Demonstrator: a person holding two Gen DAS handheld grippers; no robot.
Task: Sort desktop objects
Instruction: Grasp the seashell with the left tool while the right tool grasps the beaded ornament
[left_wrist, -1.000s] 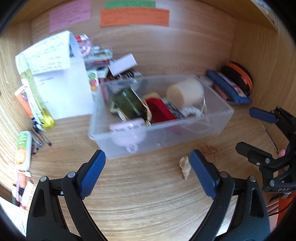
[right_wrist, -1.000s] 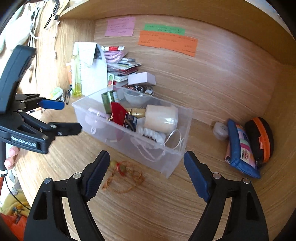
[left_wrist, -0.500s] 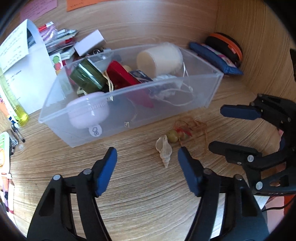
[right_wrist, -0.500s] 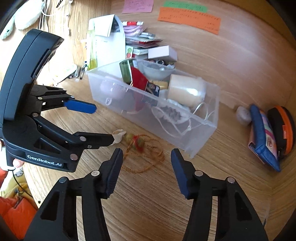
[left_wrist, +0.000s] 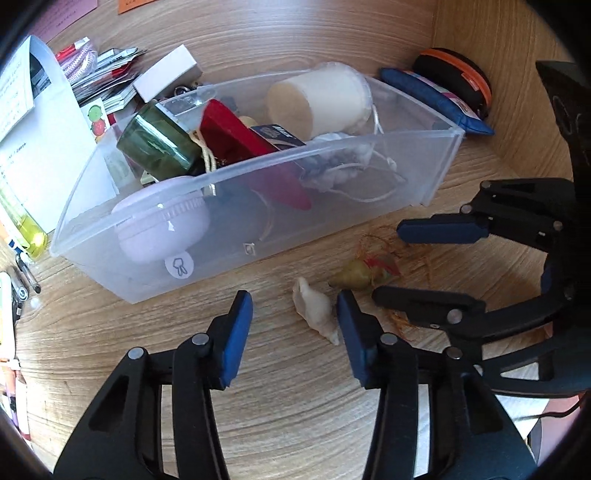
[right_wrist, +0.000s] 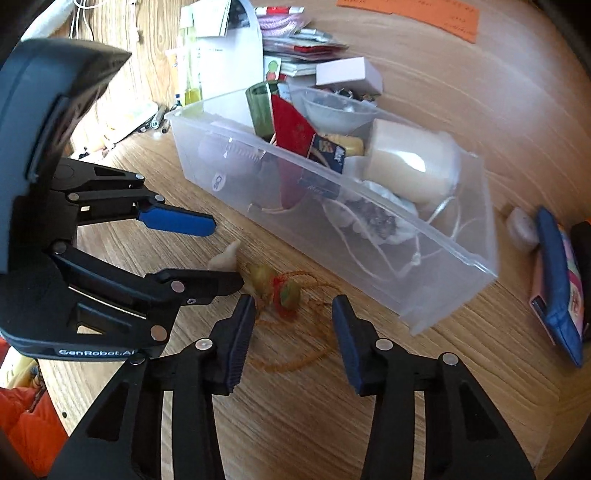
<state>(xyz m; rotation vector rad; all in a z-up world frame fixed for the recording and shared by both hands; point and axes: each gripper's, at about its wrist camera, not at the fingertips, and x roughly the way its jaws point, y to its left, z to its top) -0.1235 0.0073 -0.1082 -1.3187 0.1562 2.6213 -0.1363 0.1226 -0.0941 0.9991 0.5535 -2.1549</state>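
Observation:
A cream spiral shell lies on the wooden desk in front of a clear plastic bin. My left gripper straddles the shell, its jaws closing. The right pad sits at the shell's edge and the left pad is still apart from it. Just right of the shell lies a beaded charm on tangled orange thread. My right gripper hangs over the charm with jaws closing, and neither pad presses on it. The bin holds a cream roll, a green jar, a red card and a pink round case.
A blue pouch and a black-and-orange case lie at the right, by the wooden side wall. Behind the bin stand a white paper bag, a small white box and packets. A yellow bottle and pens lie far left.
Both grippers came down toward the desk and narrowed their jaws. The left one now frames the shell, and the right one frames the beaded charm.

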